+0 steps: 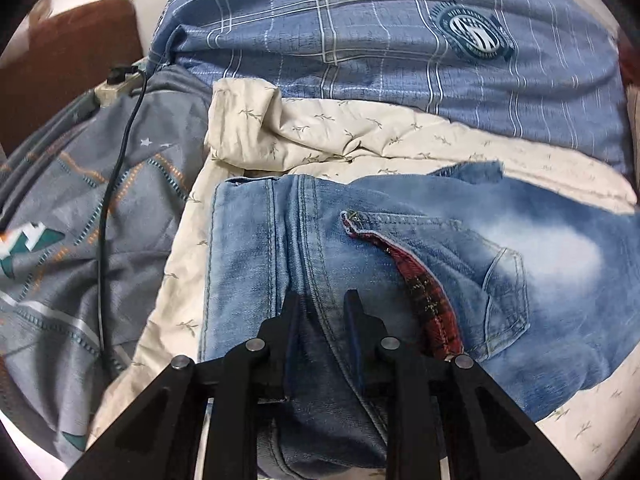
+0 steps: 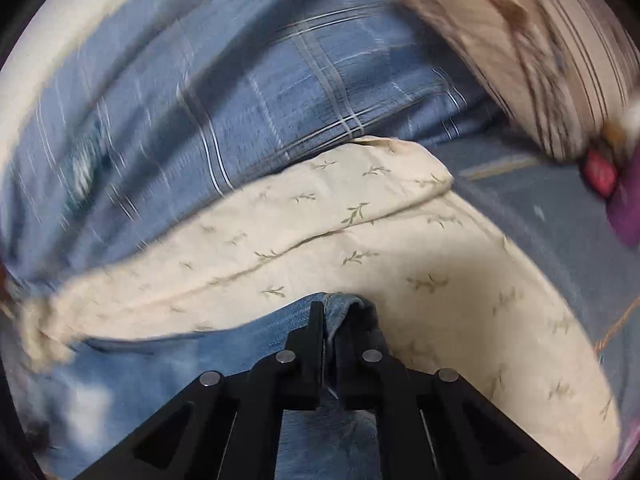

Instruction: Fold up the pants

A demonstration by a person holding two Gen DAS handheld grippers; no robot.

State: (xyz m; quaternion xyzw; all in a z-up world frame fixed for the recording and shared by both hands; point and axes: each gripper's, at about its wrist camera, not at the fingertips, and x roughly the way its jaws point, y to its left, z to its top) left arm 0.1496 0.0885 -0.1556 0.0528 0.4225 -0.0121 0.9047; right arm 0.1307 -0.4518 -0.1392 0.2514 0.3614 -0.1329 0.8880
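Note:
Light blue washed jeans (image 1: 256,248) lie on a cream quilt (image 1: 360,132), seat side up, with a back pocket and a strip of red plaid lining (image 1: 424,300) showing. My left gripper (image 1: 323,296) is shut on a raised fold of denim along the centre seam, which bunches between its fingers. In the right wrist view, the jeans (image 2: 240,336) run off to the lower left. My right gripper (image 2: 335,312) is shut on their folded edge at the quilt (image 2: 360,240). That view is blurred by motion.
A blue plaid duvet (image 1: 360,20) is heaped behind the quilt. To the left lies a grey patterned sheet (image 1: 80,220) with a black cable (image 1: 104,240) and a power strip (image 1: 116,84). A striped pillow (image 2: 520,40) and a red and purple object (image 2: 600,176) sit at the right.

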